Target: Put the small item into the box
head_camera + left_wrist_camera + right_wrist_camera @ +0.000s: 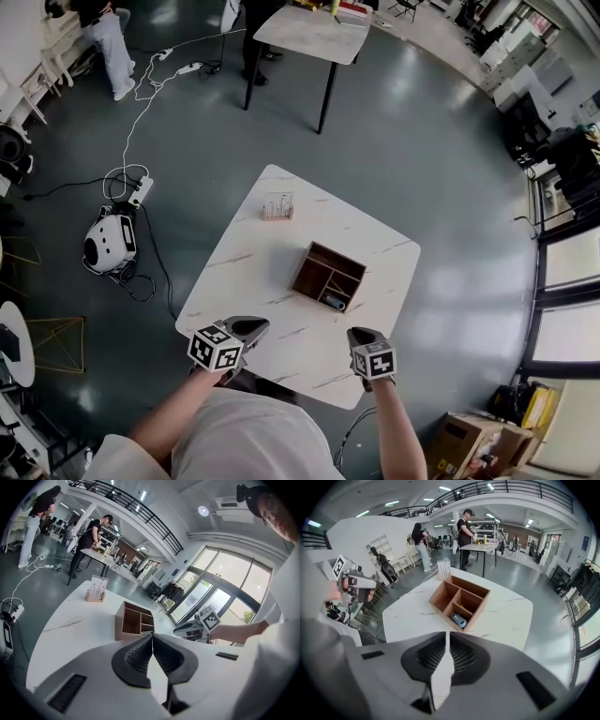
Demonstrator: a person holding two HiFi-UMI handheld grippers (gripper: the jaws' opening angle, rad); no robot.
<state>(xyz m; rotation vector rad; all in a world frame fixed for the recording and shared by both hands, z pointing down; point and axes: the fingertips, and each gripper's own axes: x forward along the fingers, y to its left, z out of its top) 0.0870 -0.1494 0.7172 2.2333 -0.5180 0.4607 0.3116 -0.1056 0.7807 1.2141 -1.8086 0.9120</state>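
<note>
The small blue item (pixel 458 619) lay in the wooden box (pixel 303 270) beyond the closed, empty fingers of the left gripper (pixel 151 635) and right gripper (pixel 447 634), so the task looked done.

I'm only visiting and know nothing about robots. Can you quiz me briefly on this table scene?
1. True or false: the blue item lies inside the box.
2. The left gripper is: A) open B) shut, empty C) shut on the item.
3. What else stands on the table?
Key: 1 true; 2 B; 3 a small rack.
</note>
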